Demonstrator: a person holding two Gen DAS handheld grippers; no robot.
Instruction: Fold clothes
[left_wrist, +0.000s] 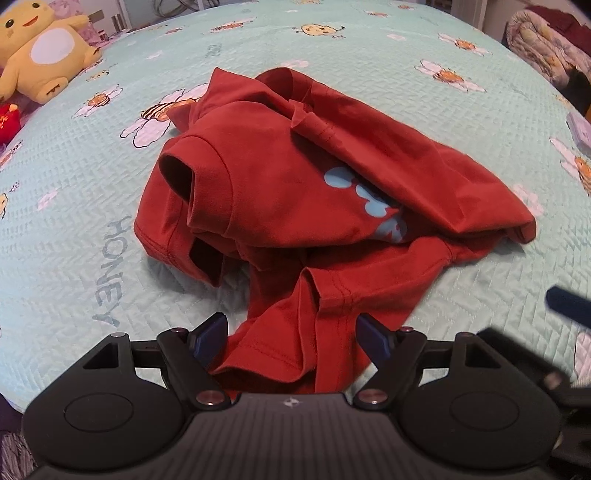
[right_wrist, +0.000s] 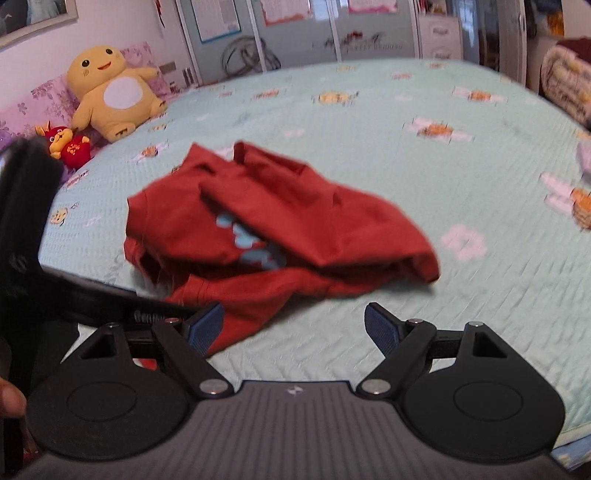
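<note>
A crumpled red T-shirt (left_wrist: 295, 192) with a light blue print lies on the mint bedspread (left_wrist: 74, 221). It also shows in the right wrist view (right_wrist: 273, 225). My left gripper (left_wrist: 291, 339) is open, and the shirt's near hem lies between its blue pads. My right gripper (right_wrist: 293, 328) is open and empty, just in front of the shirt's near edge, over the bedspread (right_wrist: 443, 295). Its left pad (right_wrist: 203, 328) sits beside the red cloth. The left gripper's body (right_wrist: 33, 258) shows dark at the left of the right wrist view.
A yellow plush toy (left_wrist: 40, 51) and a small red plush (right_wrist: 68, 146) sit at the far left of the bed. Folded bedding (right_wrist: 565, 81) is stacked at the far right. Cabinets and a wall stand behind the bed.
</note>
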